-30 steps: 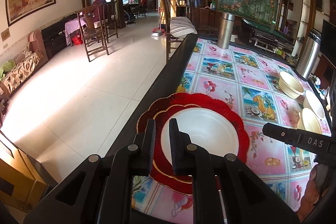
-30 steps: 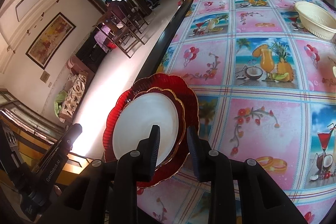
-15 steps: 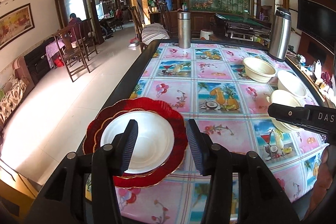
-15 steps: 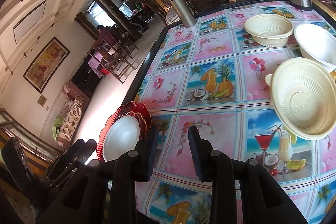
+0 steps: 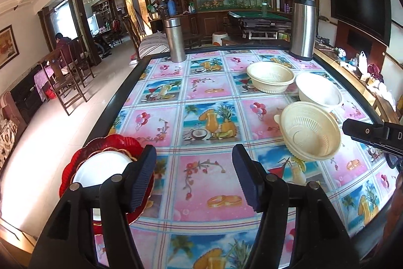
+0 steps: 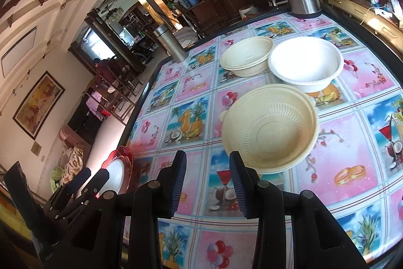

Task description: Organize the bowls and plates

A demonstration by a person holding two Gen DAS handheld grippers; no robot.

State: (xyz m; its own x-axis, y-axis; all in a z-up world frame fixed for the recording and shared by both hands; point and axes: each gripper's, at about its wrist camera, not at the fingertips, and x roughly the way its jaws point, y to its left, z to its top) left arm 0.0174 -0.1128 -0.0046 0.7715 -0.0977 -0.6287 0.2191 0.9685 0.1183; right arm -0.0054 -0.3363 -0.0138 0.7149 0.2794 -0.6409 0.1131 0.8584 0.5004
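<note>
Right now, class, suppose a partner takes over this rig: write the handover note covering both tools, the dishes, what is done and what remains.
Left tool: open, holding nothing, above the tablecloth beside the plate stack.
Right tool: open, holding nothing, pointed at the nearest cream bowl.
Plates: white plate sits on the red plates at the table's near left edge; that stack looks done.
Bowls: three separate ones, the nearest cream bowl, a white bowl and a far cream bowl, these two touching.
Left to do: probably nest the bowls.

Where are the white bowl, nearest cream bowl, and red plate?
white bowl [image 6: 304, 62], right wrist view, inner floor
nearest cream bowl [image 6: 270, 130], right wrist view, inner base
red plate [image 5: 118, 141], left wrist view, far rim
</note>
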